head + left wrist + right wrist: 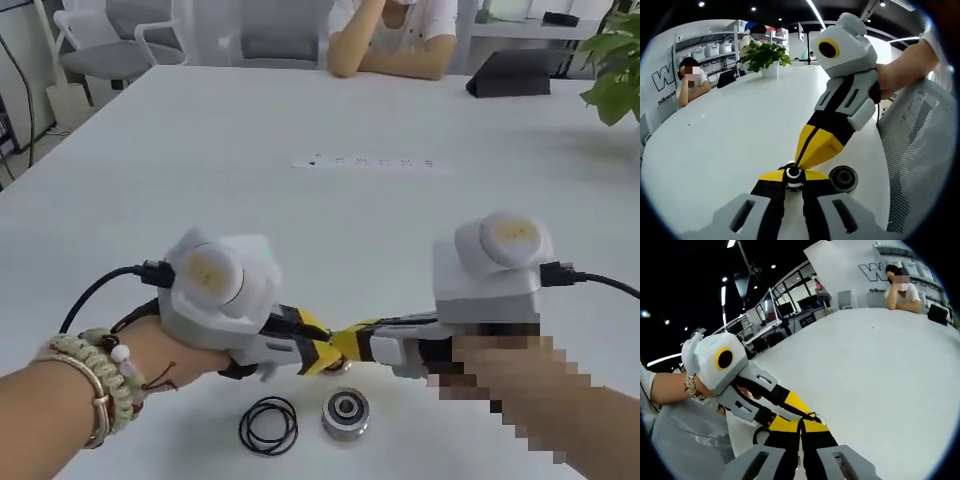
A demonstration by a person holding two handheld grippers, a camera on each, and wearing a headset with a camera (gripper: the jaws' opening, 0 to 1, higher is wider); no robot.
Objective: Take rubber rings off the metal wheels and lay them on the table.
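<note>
Both grippers meet low in the centre of the head view, above the white surface (300, 210).

State, left gripper (793, 184): fingers closed on a small metal wheel (793, 175), one yellow tip on each side.

State, right gripper (801, 428): fingers pressed together, tip against that wheel's rim. Cannot tell whether a ring is pinched between them.

Bottom centre of the head view: loose rubber rings (268, 426) lie on the surface just beside a second wheel (345, 415), which appears stripped.

Handling, judged:
- The wheel is small, rigid, smooth steel and likely to twist in the grip. Hold it across the flat faces.
- The rings are thin, soft, stretchy and very light, and may snap back or cling. Take one at the outer edge, pinch a short arc, and peel it sideways off the rim.
</note>
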